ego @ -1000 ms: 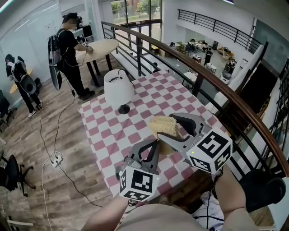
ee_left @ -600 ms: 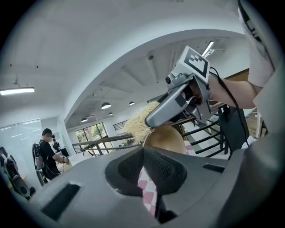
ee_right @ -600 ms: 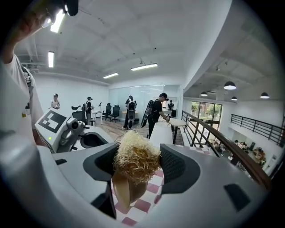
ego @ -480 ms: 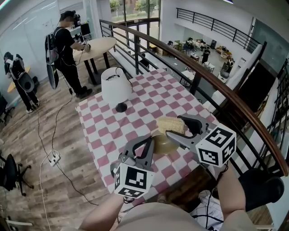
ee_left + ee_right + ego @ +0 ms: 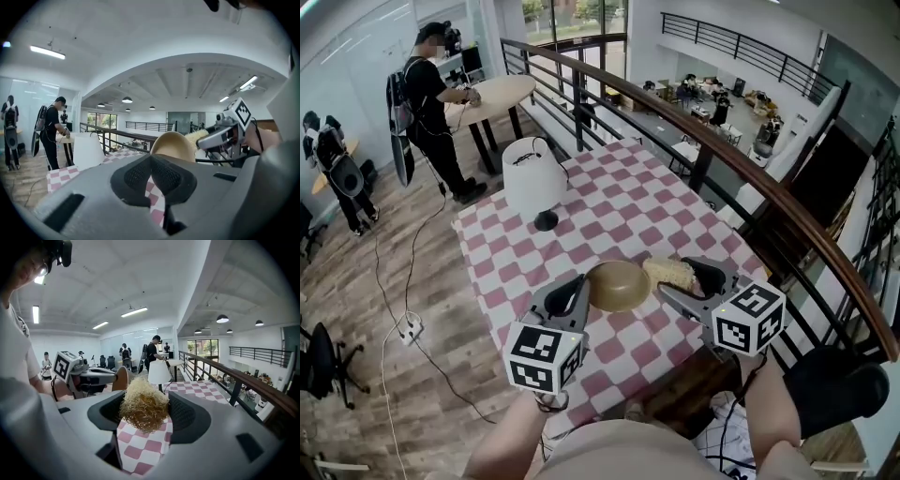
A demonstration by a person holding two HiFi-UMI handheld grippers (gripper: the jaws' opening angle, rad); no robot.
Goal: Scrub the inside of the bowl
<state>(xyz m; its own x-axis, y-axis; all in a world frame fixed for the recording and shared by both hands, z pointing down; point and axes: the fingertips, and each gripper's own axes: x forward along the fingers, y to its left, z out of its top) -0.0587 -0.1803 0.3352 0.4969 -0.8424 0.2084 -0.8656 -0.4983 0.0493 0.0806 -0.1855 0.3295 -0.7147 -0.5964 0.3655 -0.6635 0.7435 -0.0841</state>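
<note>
Bearing square-patterned marker cubes (image 5: 542,356), left claw (image 5: 578,291) pinches bowl (image 5: 619,286), right claw (image 5: 144,412) scrubber (image 5: 670,273).

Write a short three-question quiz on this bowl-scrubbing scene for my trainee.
1. True or false: the right gripper grips a straw-coloured scrubber between its fingers.
2. What stands on the checkered table? A: a white lamp. B: a kettle. C: a vase.
3. What does the left gripper hold?

Key: 1 true; 2 A; 3 the bowl.
</note>
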